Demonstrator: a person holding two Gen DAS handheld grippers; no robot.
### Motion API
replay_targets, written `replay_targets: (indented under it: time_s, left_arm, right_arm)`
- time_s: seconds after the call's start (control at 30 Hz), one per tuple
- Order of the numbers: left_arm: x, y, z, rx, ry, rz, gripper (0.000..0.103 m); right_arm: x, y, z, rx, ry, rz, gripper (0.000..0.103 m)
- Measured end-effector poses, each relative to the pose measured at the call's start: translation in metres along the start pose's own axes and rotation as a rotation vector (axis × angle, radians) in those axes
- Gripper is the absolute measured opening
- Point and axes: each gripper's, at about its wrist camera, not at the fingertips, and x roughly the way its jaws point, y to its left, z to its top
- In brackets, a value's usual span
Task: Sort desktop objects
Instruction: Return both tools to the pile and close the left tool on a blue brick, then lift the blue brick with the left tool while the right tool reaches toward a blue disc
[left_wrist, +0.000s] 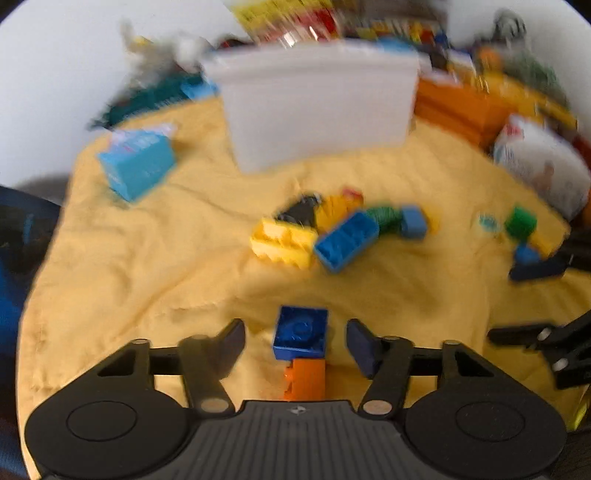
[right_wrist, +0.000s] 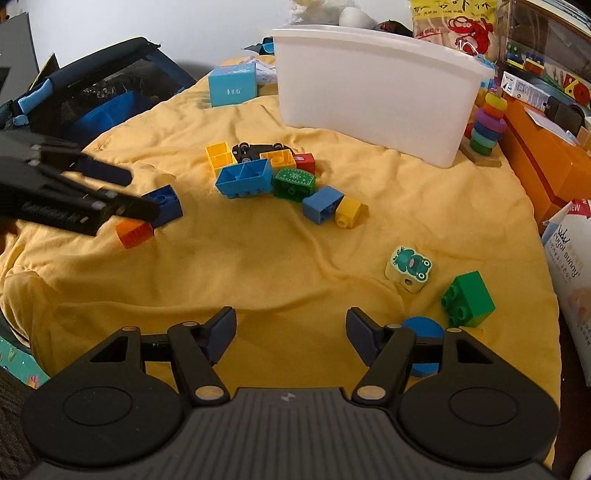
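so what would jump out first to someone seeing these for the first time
The big white bin standing at the back of the yellow cloth, with a jumble of bright toy bricks heaped just in front of it. Nearer, the left hand-held gripper straddles a dark blue brick without touching it.

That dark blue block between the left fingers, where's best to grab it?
Grip the dark blue block by its two flat side walls, coming down from above. It lies studs-up on the yellow cloth, sides bare, with an orange block touching its near end.
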Motion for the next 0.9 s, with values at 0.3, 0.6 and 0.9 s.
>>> replay_targets:
  time_s: [0.3, 0.6, 0.9]
  left_arm:
    - [-0.005, -0.028, 0.013, 0.003, -0.019, -0.269, 0.034]
    - [-0.018, -0.055, 0.002, 0.151, -0.056, -0.195, 0.045]
    - [0.0, -0.077, 0.005, 0.308, -0.046, -0.169, 0.044]
  right_arm:
    - [-0.019, 0.001, 0.0, -0.037, -0.075, -0.122, 0.067]
    - [-0.02, -0.013, -0.001, 0.003, -0.074, -0.144, 0.067]
    - [-0.016, -0.01, 0.004, -0.021, -0.085, -0.132, 0.067]
